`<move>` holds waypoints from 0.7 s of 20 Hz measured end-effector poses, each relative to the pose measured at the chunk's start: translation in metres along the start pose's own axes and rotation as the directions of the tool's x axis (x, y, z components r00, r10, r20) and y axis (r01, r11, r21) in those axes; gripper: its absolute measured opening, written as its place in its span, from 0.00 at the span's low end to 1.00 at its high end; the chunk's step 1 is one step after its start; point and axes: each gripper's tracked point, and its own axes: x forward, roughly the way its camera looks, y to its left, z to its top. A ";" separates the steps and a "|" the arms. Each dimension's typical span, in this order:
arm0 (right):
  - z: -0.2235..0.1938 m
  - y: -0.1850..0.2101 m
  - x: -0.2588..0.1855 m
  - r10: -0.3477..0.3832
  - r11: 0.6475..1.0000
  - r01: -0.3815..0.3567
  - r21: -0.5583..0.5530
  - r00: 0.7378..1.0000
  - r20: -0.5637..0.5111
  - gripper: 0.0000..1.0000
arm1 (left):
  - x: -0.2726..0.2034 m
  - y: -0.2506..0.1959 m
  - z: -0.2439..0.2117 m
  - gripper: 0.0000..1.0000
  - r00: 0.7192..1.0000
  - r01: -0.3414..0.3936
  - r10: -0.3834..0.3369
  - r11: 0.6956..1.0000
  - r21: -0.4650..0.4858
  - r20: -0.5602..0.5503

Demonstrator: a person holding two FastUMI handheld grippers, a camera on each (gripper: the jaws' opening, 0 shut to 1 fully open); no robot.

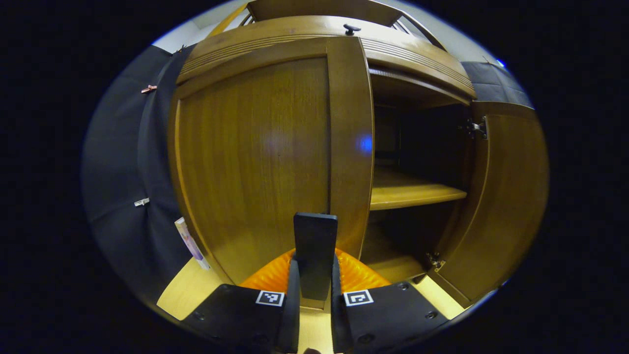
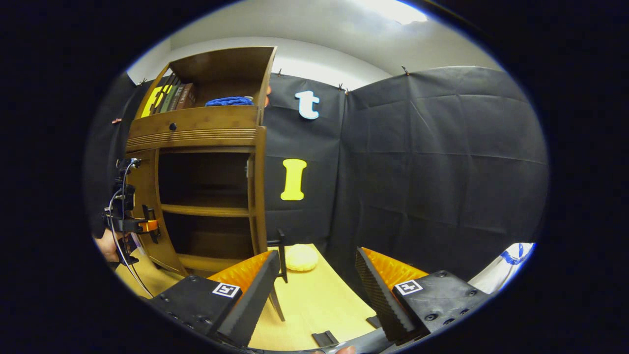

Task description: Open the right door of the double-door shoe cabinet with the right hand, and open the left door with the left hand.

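Up close in the left gripper view, the left gripper (image 1: pixel 314 295) has both fingers clamped on the dark flat handle (image 1: pixel 315 253) sticking out from the left door (image 1: pixel 255 162) near its bottom inner edge. That door looks shut or barely cracked, hard to say which. Just past it the right door (image 1: pixel 496 206) is swung wide open, hinges showing, with the shelf (image 1: pixel 415 194) and dark inside of the shoe cabinet (image 1: pixel 324 29) on display. Over in the right gripper view, the right gripper (image 2: pixel 314 290) sits with its fingers spread apart, holding nothing, above the light wooden table (image 2: pixel 314 305). A bit farther back there's a pale round lump (image 2: pixel 301 257) on the table, and the cabinet stands off to the left with books (image 2: pixel 172 97) and something blue (image 2: pixel 229 102) on top.
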 end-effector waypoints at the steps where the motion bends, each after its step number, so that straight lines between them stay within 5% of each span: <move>1: 0.001 0.012 0.001 0.020 1.000 -0.020 -0.006 1.000 0.000 1.00 | -0.010 0.004 -0.003 0.30 1.000 0.007 -0.007 1.000 -0.002 0.000; 3: 0.002 0.034 0.002 0.055 0.998 -0.055 -0.025 0.999 0.000 0.94 | -0.030 0.015 -0.009 0.30 1.000 0.014 -0.014 1.000 -0.006 -0.001; 8: 0.007 0.101 -0.002 0.159 0.985 -0.158 -0.066 0.987 0.017 0.98 | -0.079 0.054 -0.024 0.28 1.000 0.008 -0.008 1.000 0.002 0.007; 14: 0.000 0.175 -0.009 0.277 0.960 -0.277 0.031 0.961 0.004 0.98 | -0.122 0.108 -0.036 0.24 0.999 -0.008 0.008 1.000 -0.016 0.037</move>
